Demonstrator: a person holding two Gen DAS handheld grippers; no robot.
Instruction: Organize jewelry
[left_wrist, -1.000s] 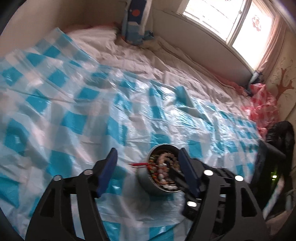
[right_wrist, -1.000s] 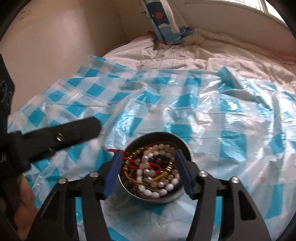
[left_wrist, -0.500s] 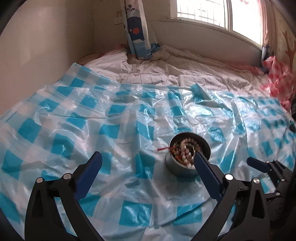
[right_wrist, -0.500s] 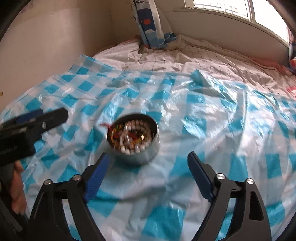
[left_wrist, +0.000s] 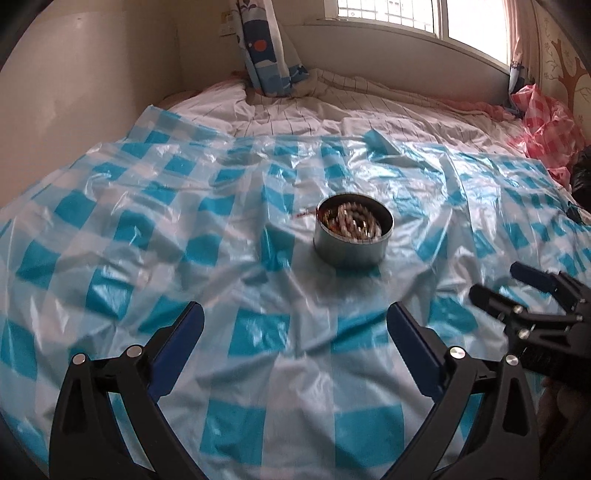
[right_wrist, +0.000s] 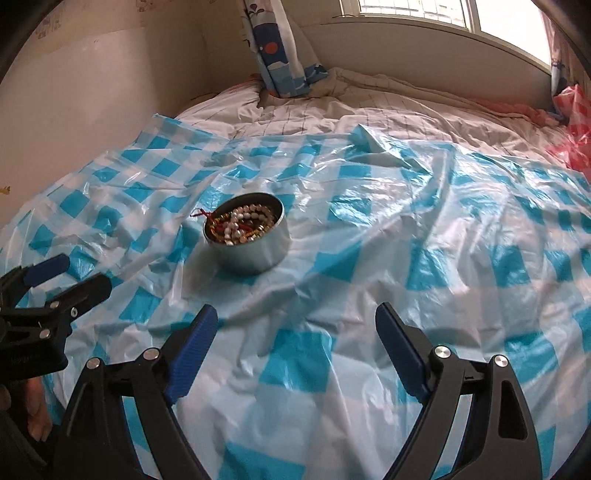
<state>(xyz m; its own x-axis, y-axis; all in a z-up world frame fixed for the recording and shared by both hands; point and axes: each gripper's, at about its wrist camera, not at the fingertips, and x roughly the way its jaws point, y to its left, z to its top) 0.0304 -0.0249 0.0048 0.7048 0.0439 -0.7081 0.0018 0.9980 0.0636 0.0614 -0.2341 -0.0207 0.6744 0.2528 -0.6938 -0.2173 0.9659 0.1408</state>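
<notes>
Pretty ordinary bedroom. The bed (left_wrist: 369, 110) has a rumpled white sheet with thin grid lines, and a blue-and-white checked plastic sheet (left_wrist: 184, 236) covers its near part. Plain beige wall (left_wrist: 74, 85) on the left. A window (left_wrist: 472, 22) at the far right lets in bright daylight, with a blue patterned curtain (left_wrist: 266, 55) hanging down to the bed's far edge. Crumpled pink-checked plastic (left_wrist: 546, 129) sits far right.
</notes>
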